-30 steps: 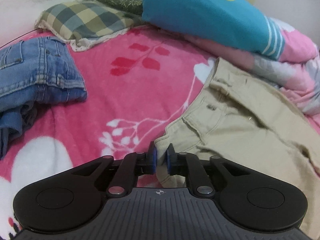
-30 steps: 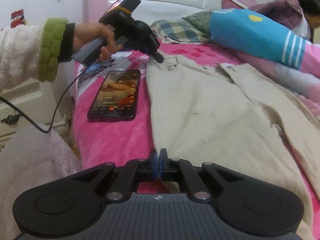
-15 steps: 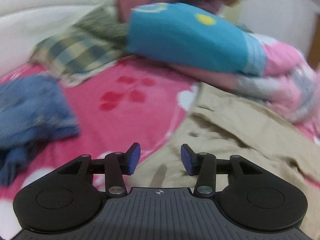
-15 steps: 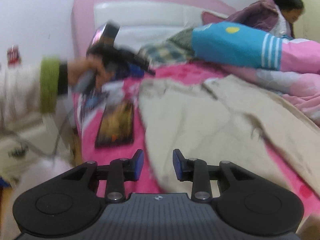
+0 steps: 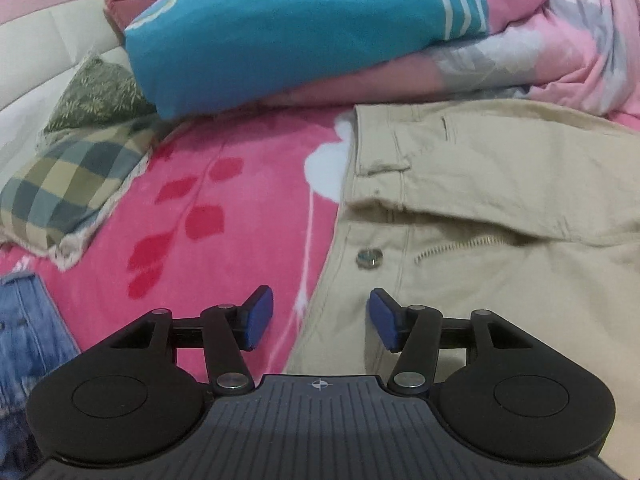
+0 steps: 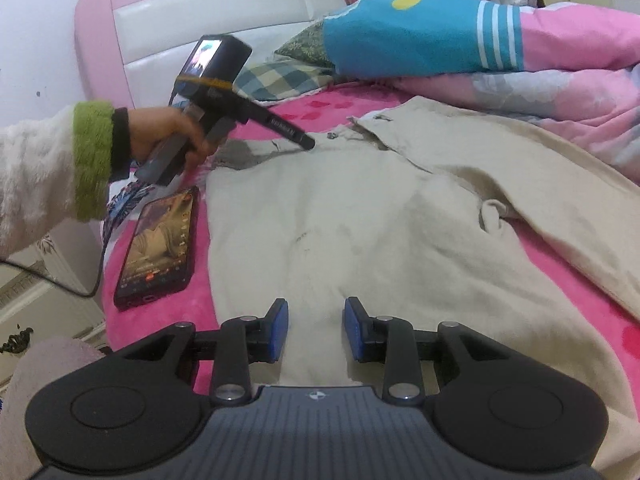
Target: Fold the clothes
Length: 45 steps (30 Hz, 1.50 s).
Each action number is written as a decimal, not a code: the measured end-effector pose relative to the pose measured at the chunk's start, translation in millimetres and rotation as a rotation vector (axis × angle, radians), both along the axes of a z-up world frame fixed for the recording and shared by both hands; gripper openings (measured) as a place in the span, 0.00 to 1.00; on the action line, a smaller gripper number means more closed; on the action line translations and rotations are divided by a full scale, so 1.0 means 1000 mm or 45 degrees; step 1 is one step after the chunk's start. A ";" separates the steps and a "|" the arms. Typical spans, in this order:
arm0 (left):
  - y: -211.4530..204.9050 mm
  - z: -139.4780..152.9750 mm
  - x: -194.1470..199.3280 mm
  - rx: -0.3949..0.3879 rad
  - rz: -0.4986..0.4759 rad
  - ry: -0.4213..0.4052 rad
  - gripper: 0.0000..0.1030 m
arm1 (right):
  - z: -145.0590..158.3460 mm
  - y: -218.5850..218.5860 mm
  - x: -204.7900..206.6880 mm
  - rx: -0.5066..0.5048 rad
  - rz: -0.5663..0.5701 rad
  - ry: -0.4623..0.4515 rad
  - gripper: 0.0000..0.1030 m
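Beige trousers (image 6: 380, 224) lie spread on the pink bed (image 5: 224, 216), waistband toward 12 o'clock. The left gripper (image 5: 321, 318) hovers spread at the waistband; the right gripper (image 6: 316, 330) hovers spread, empty, above a leg.

Pink bed blanket (image 5: 248, 216) carries beige trousers (image 6: 360, 216), phone (image 6: 160, 248), pillows (image 5: 76, 176), jeans (image 5: 28, 328).

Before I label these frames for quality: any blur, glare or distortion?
Left wrist view: mostly sharp, jeans at the left edge smeared; fisheye bends the edges. Right wrist view: trousers soft with slight blur, phone screen lit without glare; dark corners from the lens.
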<state>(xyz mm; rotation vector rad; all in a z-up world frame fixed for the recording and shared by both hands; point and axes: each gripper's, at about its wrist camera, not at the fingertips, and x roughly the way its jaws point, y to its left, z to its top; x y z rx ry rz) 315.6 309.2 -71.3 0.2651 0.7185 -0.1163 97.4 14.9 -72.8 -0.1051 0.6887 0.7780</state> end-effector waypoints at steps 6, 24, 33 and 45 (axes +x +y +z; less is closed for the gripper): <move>0.001 -0.007 0.019 -0.001 0.058 0.034 0.54 | -0.005 -0.002 -0.003 0.024 -0.010 -0.011 0.32; 0.015 0.140 -0.185 -0.327 0.129 -0.219 0.97 | 0.042 -0.077 -0.099 0.187 -0.123 -0.031 0.44; -0.085 0.077 -0.285 -0.772 -0.037 -0.059 0.99 | 0.042 -0.170 -0.170 0.266 -0.430 0.026 0.85; -0.258 0.005 -0.305 -0.509 -0.096 0.026 1.00 | 0.020 -0.259 -0.183 0.017 -1.119 -0.020 1.00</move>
